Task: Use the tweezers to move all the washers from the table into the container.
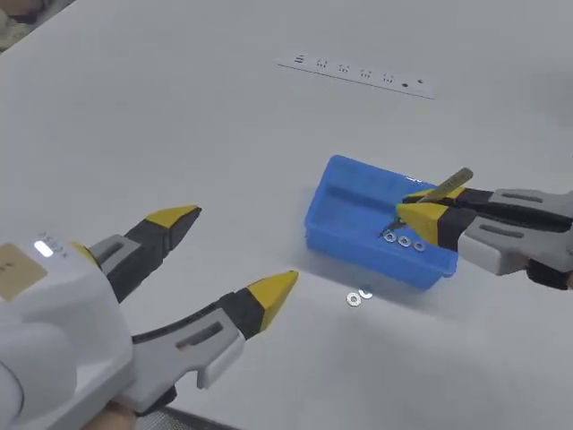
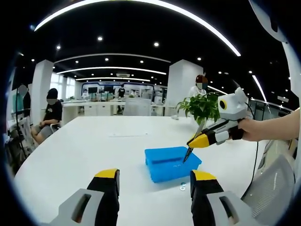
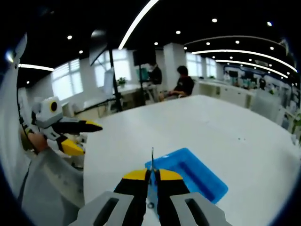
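Observation:
A blue container (image 1: 345, 202) sits on the white table, with three washers (image 1: 405, 241) lying inside near its front wall. Two more washers (image 1: 357, 297) lie on the table just in front of it. My right gripper (image 1: 423, 213) is shut on metal tweezers (image 1: 445, 187), whose tips reach down into the container beside the washers. In the right gripper view the tweezers (image 3: 152, 159) stick out between the shut jaws of my right gripper (image 3: 151, 175) over the container (image 3: 200, 178). My left gripper (image 1: 226, 255) hovers open at the near left, holding nothing. From the left gripper view (image 2: 155, 181), the container (image 2: 169, 165) lies ahead.
A white power strip (image 1: 358, 74) lies at the table's far side. Several people sit or stand at desks in the background of the gripper views, and a potted plant (image 2: 200, 107) stands behind the table. An office chair (image 2: 277, 183) is at the right.

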`<state>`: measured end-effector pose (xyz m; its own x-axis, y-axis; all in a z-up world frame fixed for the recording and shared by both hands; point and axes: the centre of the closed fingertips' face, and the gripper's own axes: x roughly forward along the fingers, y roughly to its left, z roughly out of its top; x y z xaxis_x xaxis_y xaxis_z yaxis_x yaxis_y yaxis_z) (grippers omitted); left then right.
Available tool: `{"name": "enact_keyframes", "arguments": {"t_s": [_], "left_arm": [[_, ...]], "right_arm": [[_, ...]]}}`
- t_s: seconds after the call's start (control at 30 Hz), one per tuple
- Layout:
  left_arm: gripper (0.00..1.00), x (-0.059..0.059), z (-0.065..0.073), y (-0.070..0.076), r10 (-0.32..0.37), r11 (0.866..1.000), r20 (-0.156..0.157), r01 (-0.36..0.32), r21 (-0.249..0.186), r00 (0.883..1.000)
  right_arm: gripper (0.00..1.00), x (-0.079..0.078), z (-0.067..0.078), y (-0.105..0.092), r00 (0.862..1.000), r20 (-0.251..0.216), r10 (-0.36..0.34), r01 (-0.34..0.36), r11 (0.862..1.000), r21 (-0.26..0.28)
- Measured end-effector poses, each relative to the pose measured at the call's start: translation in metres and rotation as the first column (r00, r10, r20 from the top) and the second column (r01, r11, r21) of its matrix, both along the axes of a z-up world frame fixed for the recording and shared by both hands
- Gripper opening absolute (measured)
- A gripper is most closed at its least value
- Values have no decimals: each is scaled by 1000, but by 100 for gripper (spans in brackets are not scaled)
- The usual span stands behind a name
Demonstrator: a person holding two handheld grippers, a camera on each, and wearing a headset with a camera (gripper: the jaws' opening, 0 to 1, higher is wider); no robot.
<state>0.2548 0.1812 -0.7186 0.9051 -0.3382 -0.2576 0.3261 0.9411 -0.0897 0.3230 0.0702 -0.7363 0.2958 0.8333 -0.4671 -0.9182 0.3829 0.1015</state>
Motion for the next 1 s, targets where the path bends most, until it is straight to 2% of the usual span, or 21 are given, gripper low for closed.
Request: {"name": "enact_keyframes", "arguments": {"t_s": [0.23, 0.4, 0.57, 0.83, 1.0], "left_arm": [[60, 0, -1, 2, 2, 1000, 0, -2, 0, 1000], [60, 0, 0, 1, 2, 1000, 2, -2, -4, 1000], [60, 0, 0, 0, 2, 1000, 0, -2, -1, 1000], [60, 0, 1, -1, 4, 1000, 0, -4, 0, 1000], [60, 0, 1, -2, 4, 1000, -2, -4, 0, 1000]], "right_arm": [[3, -13, -27, 4, 998, -62, 27, -29, 999, -39], [3, -20, -46, 7, 995, -79, 59, -67, 994, -92], [3, -22, -60, 8, 992, -98, 75, -87, 989, -122], [4, -24, -72, 9, 989, -109, 97, -114, 981, -154], [4, -26, -72, 11, 988, -104, 109, -125, 979, -161]]}}
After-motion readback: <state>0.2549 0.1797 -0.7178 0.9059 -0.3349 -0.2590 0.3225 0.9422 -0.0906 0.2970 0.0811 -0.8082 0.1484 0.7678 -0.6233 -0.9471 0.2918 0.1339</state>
